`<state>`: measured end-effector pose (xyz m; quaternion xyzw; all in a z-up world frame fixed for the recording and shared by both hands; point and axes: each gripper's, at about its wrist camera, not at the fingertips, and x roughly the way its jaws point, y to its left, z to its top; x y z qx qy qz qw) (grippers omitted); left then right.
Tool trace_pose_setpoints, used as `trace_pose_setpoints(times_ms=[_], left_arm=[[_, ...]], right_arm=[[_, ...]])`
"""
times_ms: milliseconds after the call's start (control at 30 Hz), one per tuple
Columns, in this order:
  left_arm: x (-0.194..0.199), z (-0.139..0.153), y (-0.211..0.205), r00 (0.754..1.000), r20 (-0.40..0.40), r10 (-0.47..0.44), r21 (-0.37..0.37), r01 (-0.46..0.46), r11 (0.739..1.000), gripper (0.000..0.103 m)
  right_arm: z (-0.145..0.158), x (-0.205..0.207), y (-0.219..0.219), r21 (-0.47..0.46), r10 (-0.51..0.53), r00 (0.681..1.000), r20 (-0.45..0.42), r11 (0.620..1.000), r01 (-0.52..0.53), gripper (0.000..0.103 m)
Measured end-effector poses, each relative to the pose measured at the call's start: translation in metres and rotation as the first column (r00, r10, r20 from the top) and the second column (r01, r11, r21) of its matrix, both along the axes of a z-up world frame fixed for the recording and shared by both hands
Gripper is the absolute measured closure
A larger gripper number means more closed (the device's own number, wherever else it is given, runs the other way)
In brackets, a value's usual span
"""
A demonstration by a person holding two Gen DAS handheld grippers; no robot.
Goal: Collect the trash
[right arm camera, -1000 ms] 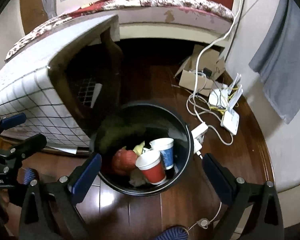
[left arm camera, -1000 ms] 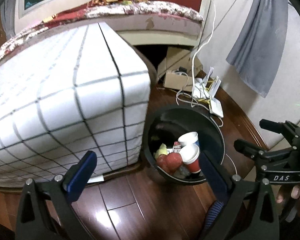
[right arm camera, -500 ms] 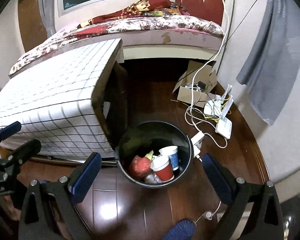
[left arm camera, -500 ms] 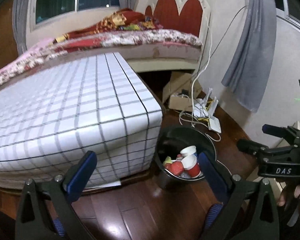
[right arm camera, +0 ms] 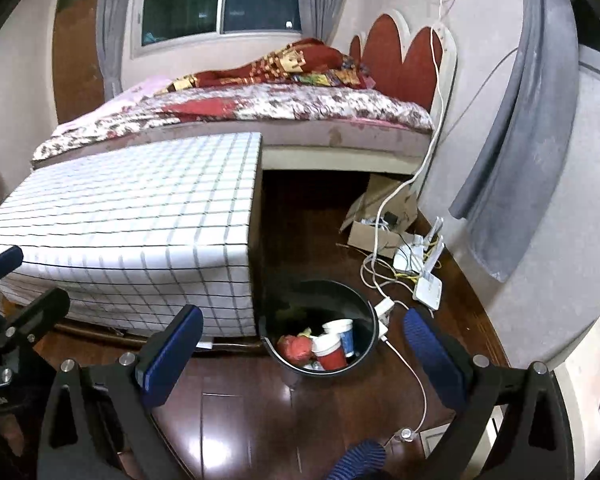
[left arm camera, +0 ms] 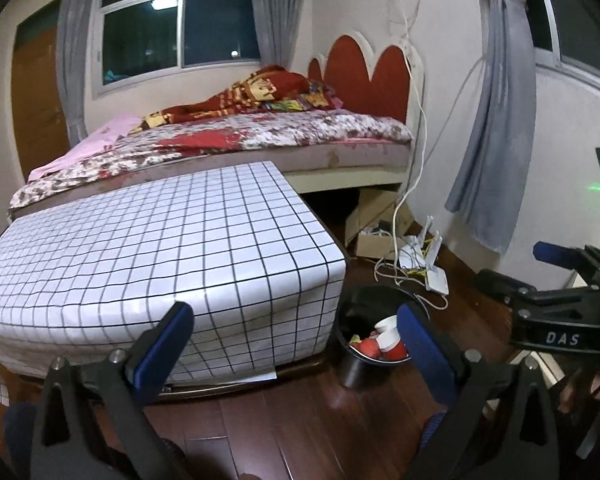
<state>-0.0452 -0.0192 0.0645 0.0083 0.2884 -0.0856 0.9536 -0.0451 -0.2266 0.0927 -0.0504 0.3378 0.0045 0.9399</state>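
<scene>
A black round bin (right arm camera: pixel 364 312) (left arm camera: pixel 352 364) stands on the dark wood floor by the corner of the checked table. Inside lie a red-and-white paper cup (right arm camera: pixel 331 354) (left arm camera: pixel 392 346), a blue-and-white cup (right arm camera: pixel 342 336), a crumpled red wrapper (right arm camera: pixel 296 346) (left arm camera: pixel 369 346) and a yellow scrap. My left gripper (left arm camera: pixel 296 344) is open and empty, held well above and back from the bin. My right gripper (right arm camera: pixel 302 346) is open too, with nothing between its fingers. In the left wrist view the right gripper (left arm camera: pixel 556 280) shows at the right edge.
A low table under a white checked cloth (left arm camera: pixel 160 264) (right arm camera: pixel 132 216) fills the left. A bed (right arm camera: pixel 260 112) stands behind it. White cables, a router (right arm camera: pixel 428 284) and a cardboard box (right arm camera: pixel 380 224) lie on the floor by the right wall, under a grey curtain (right arm camera: pixel 508 160).
Both grippers have risen and pulled back from the bin, which now looks much smaller. More of the room, bed and window has come into view. Both stay open and empty.
</scene>
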Motion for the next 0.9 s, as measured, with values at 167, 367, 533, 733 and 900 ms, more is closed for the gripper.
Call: trace_pose_setpoints(times_ms=[167, 367, 533, 733, 900], left_arm=[[-0.006, 0.008, 0.005, 1.0, 0.009, 0.008, -0.013, -0.008, 1.0, 0.001], [-0.015, 0.013, 0.001, 0.999, 0.035, -0.008, -0.001, 0.008, 1.0, 0.001], [-0.013, 0.014, 0.002, 0.999, 0.037, -0.005, -0.007, 0.005, 1.0, 0.001], [-0.015, 0.015, 0.003, 0.999, 0.038, -0.004, 0.005, 0.004, 1.0, 0.001], [-0.015, 0.017, 0.003, 0.999, 0.047, -0.002, 0.011, 0.001, 1.0, 0.001]], right_arm=[[0.013, -0.013, 0.009, -0.015, 0.009, 1.0, 0.022, 1.0, -0.009, 0.001], [0.02, -0.022, 0.011, -0.014, 0.013, 0.999, 0.038, 1.0, -0.013, 0.001], [0.021, -0.023, 0.011, -0.005, 0.009, 0.999, 0.039, 1.0, -0.009, 0.001], [0.022, -0.025, 0.01, -0.003, 0.011, 0.999, 0.04, 1.0, -0.011, 0.001], [0.023, -0.025, 0.013, -0.001, 0.018, 0.999, 0.045, 1.0, -0.018, 0.001]])
